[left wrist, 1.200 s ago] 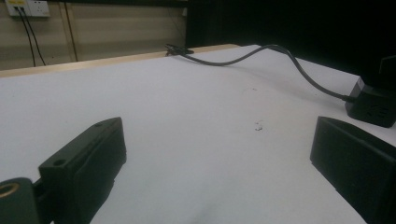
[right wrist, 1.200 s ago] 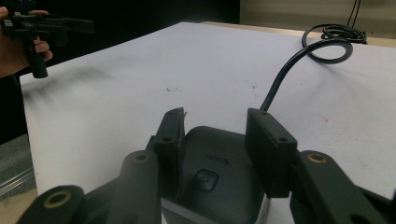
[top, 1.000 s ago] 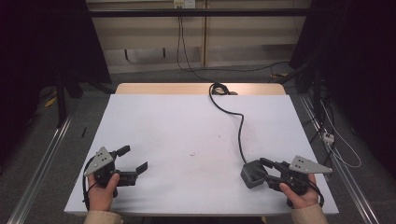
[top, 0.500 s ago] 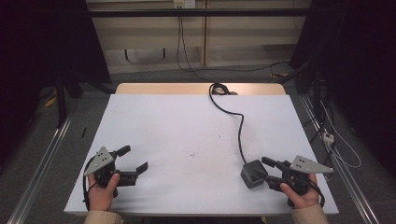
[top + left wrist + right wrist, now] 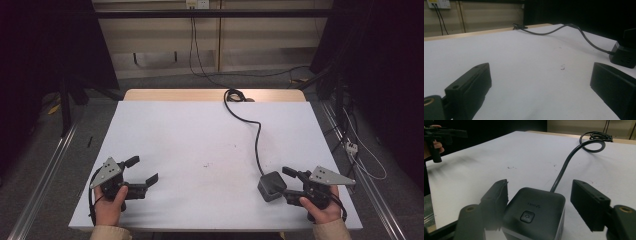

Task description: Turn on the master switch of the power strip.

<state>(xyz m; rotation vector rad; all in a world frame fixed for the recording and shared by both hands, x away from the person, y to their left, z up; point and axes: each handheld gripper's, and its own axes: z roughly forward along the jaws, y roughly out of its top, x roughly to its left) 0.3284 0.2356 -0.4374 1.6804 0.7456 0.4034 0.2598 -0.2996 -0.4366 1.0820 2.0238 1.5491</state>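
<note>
A black cube power adapter (image 5: 534, 215) with a power-symbol button and small unreadable lettering sits near the white tabletop's (image 5: 200, 140) right front, between the right gripper's (image 5: 539, 205) spread jaws. The left gripper (image 5: 142, 172) gapes empty.

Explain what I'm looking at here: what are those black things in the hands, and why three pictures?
No robot here: a person holds a two-jaw grasping tool in each hand. The high view looks down on a white table; the left tool and right tool show near its front edge. The other two pictures come from cameras riding on each tool. On the table sits a dark cube with a power button, its cable trailing to the far edge. The right tool's open jaws stand either side of the cube without clamping it. The left tool is open and holds nothing.
</note>
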